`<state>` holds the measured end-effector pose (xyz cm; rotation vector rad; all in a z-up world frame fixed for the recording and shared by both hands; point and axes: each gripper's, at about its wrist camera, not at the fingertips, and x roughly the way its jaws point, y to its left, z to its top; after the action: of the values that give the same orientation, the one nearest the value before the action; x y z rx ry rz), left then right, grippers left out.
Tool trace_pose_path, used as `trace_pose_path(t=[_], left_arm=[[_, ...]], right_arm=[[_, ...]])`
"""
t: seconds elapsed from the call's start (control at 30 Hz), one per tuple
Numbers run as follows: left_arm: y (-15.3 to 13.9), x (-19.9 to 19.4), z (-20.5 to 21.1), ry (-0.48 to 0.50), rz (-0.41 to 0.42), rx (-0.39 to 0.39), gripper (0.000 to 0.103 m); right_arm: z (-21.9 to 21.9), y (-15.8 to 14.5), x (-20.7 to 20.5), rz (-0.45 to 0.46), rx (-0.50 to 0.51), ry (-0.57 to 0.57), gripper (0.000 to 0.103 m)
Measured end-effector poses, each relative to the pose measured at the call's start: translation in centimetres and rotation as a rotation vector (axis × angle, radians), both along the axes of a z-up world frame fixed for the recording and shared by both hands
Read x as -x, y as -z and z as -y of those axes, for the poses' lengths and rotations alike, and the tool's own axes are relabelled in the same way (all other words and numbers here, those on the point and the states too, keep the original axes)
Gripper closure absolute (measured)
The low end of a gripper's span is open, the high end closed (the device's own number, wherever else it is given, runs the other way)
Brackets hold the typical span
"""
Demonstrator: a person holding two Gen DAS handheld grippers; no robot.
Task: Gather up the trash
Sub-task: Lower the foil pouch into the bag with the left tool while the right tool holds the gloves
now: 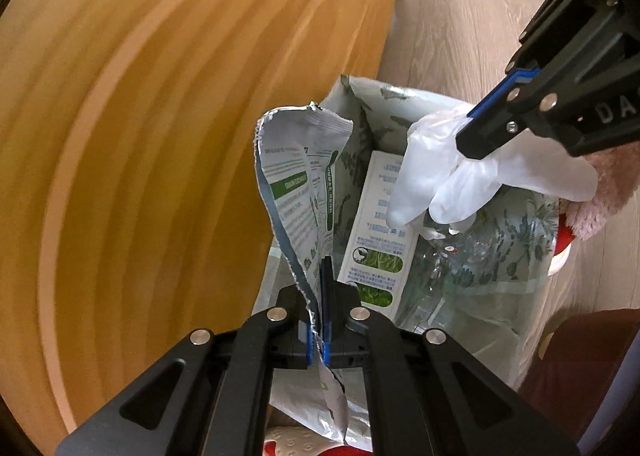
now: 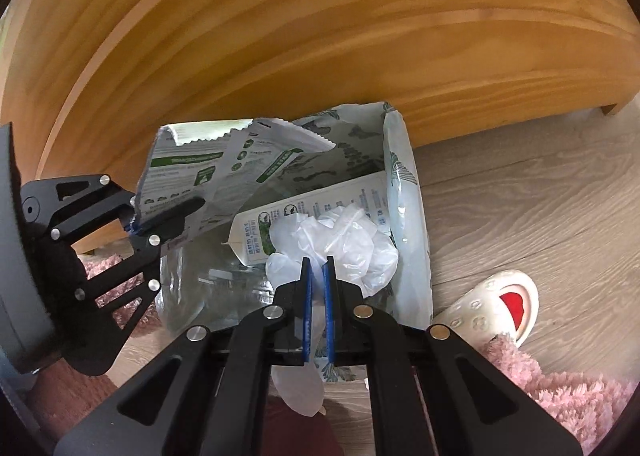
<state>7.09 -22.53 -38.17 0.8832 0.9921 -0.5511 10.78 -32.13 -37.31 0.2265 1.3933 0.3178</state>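
Note:
My left gripper point(image 1: 322, 284) is shut on the lower edge of a torn grey, white and green snack wrapper point(image 1: 300, 183), which stands over an open leaf-print bag point(image 1: 504, 240) on the floor. My right gripper point(image 1: 466, 131) comes in from the upper right, shut on a white disposable glove point(image 1: 440, 179) that hangs over the bag's mouth. In the right wrist view that gripper point(image 2: 318, 262) pinches the glove point(image 2: 348, 240), while the left gripper point(image 2: 180, 207) holds the wrapper point(image 2: 224, 167) at the left. A milk carton point(image 2: 312, 207) and a clear plastic bottle point(image 1: 452, 256) lie inside the bag.
A wooden piece of furniture point(image 2: 320, 35) stands right behind the bag. A white slipper with a red inside point(image 2: 496, 304) lies on the wood-look floor point(image 2: 540, 195) to the right. A fluffy pink rug point(image 2: 560, 396) covers the near floor.

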Motion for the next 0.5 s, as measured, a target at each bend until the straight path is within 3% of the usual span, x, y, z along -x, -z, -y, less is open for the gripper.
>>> trace_pose_path(t=[0.5], left_arm=[[1.8, -3.5, -0.1, -0.046, -0.129, -0.003, 0.103]], right_arm=[[1.1, 2.1, -1.3, -0.024, -0.041, -0.006, 0.098]])
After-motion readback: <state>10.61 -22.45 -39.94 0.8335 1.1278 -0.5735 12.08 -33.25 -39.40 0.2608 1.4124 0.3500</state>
